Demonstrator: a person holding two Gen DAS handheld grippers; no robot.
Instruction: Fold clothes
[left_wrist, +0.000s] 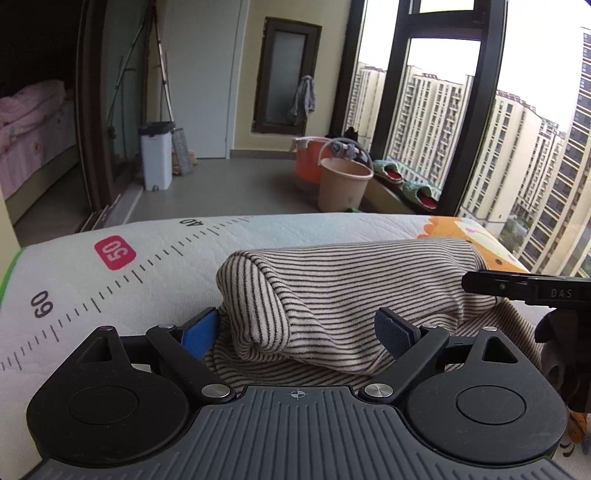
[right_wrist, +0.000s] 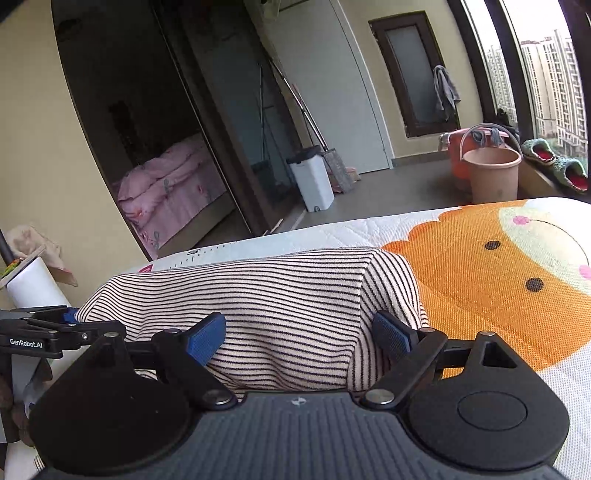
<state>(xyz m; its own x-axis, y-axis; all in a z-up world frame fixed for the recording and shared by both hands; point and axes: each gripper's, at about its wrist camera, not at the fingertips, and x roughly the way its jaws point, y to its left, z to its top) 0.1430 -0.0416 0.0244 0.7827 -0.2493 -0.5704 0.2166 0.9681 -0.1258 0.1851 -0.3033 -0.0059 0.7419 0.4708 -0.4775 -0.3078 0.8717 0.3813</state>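
Both tongs (left_wrist: 297, 330) (right_wrist: 299, 334) gape — striped garment (left_wrist: 332, 295) bunched between them.

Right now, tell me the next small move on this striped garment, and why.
Probably close both tongs, left and right, on the striped garment: both stand open with its bunched fold between their pads, unpinched, on the printed mat.

Both cameras sit low over the mat (left_wrist: 110, 266), each looking forward along its own fingers toward the far wall and window. The left wrist view rides close behind the left end of the striped garment (left_wrist: 332, 295); the right wrist view hugs its right end (right_wrist: 277, 306). They share that roll, the beige bucket (left_wrist: 343, 182), and each catches the other gripper at its frame edge.
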